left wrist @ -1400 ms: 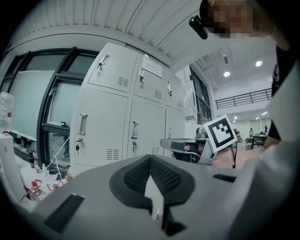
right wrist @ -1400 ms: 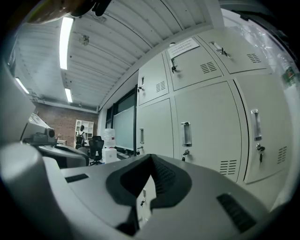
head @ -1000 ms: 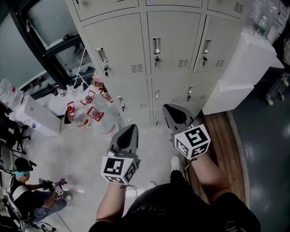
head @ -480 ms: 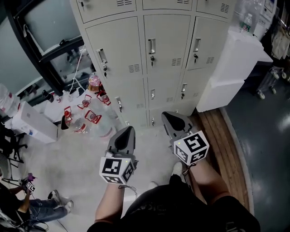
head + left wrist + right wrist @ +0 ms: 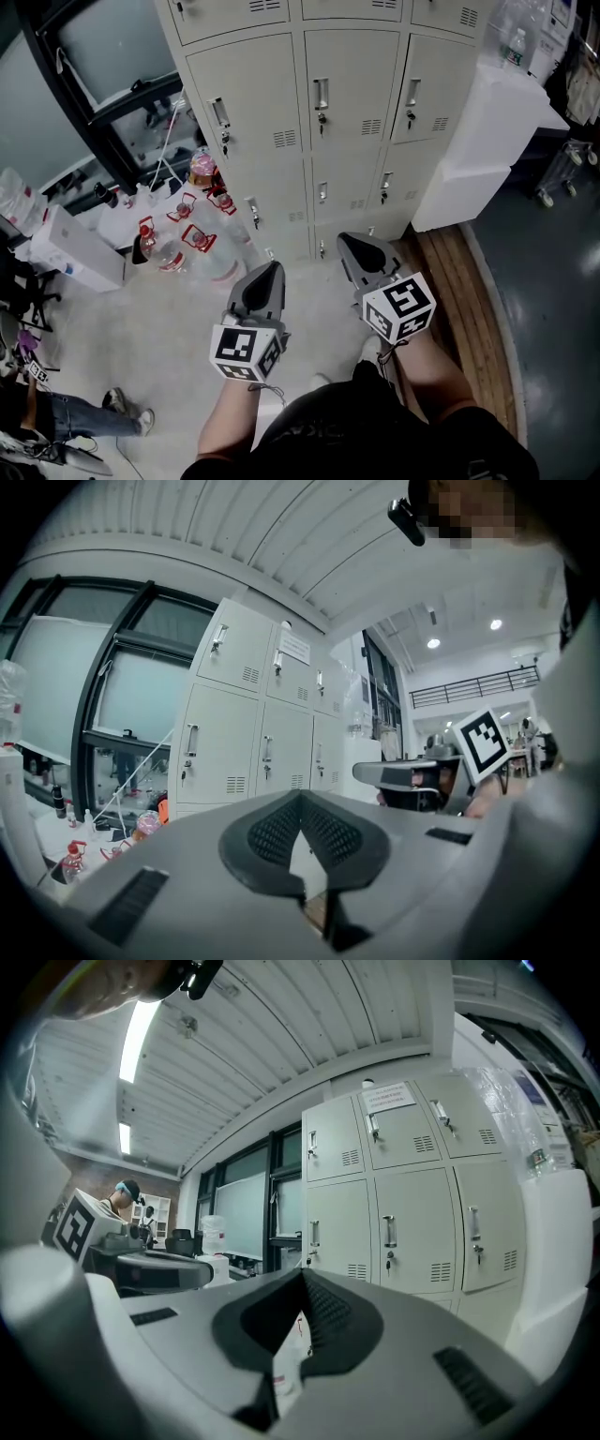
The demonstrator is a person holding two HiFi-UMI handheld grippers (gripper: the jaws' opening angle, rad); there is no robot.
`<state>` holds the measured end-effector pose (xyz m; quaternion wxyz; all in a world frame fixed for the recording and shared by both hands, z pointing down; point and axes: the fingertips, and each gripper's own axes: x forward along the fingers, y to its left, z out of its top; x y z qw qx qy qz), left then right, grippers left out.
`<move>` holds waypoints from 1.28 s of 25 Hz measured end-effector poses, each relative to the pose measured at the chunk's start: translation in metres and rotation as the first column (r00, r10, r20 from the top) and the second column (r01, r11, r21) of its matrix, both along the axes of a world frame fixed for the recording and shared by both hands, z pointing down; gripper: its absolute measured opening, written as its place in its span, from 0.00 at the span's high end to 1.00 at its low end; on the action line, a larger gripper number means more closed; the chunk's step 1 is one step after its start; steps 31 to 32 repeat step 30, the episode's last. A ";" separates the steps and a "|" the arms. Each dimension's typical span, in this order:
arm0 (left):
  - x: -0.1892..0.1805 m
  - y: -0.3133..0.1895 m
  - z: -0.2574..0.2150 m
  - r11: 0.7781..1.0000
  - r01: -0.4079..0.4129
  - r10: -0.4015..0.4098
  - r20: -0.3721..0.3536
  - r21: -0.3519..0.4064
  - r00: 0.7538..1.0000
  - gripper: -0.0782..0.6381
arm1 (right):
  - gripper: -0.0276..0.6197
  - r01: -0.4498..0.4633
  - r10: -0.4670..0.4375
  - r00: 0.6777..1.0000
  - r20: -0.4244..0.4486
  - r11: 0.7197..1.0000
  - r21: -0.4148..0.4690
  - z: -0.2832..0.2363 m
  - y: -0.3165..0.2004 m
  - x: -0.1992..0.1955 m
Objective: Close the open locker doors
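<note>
The left gripper (image 5: 270, 269) has its jaws pressed together with nothing between them: in its own view the two ribbed pads meet at a point. The right gripper (image 5: 351, 241) is closed and empty in the same way. Both point level toward the locker bank (image 5: 342, 141), which stands on the far side of the pale floor.

The right gripper is the nearer of the two, with its tip close to the bottom row of doors. The left gripper sits further back and to the left.

Every locker door in view lies flush with its frame, and no open door shows in any of the three views. If one is open, it is probably outside these frames, so the next step is likely finding it rather than pushing.

Each door is taller than it is wide. Its handle (image 5: 322, 94) sits near the left edge with a key below it, so the hinges are probably on the right.

A paper notice (image 5: 387, 1097) is stuck on an upper door, but its print is too small to read. Each gripper carries a cube with black-and-white square markers (image 5: 246, 349). Left of the lockers, water jugs with red handles (image 5: 183, 246) stand on the floor, and white boxes (image 5: 497, 131) are stacked to the right.
</note>
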<state>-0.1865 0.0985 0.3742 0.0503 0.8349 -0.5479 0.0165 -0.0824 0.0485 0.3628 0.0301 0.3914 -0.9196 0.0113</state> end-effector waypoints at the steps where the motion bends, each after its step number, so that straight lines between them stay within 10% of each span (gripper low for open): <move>1: -0.001 0.001 0.001 1.000 0.001 -0.001 0.000 -0.001 1.000 0.88 | 0.96 0.002 -0.002 1.000 -0.001 1.000 0.000 0.000 0.001 -0.001; 32: 0.006 0.019 0.000 1.000 -0.015 0.015 -0.002 0.009 1.000 0.88 | 0.96 -0.001 0.001 1.000 -0.012 1.000 0.026 -0.009 0.021 0.002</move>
